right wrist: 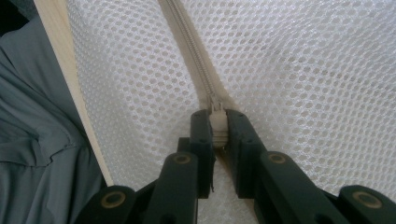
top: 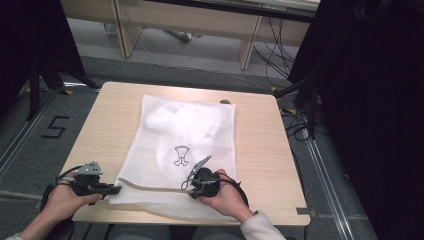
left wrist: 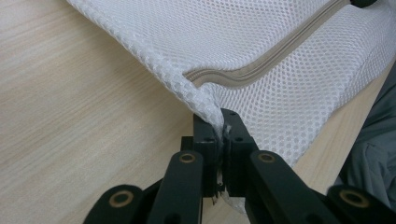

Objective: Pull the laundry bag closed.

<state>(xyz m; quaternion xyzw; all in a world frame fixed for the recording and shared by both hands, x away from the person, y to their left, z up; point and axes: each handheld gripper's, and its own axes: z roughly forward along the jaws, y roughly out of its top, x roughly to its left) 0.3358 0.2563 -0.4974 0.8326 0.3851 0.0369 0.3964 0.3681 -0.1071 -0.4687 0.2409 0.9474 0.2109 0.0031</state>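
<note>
On table point(top: 260, 145): left hand-held gripper point(left wrist: 219, 128) pinches mesh bag point(top: 165, 150) corner; right hand-held gripper point(right wrist: 217, 123) clamps zipper pull point(right wrist: 218, 125).

White mesh laundry bag point(top: 180, 150) flat on table, beige zipper point(right wrist: 187, 51) along near edge.

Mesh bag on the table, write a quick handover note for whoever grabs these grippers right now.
Left gripper: shut on the near-left corner of the mesh bag, beside the zipper's end.
Right gripper: shut on the zipper slider, partway along the bag's near edge.
The bag lies flat on the table, white items inside, its near edge at the table's front.
Done: both grips set. Which way the slider has to run can't be told from the views.
Left: probably hold the corner taut and draw the slider along the zipper.
</note>
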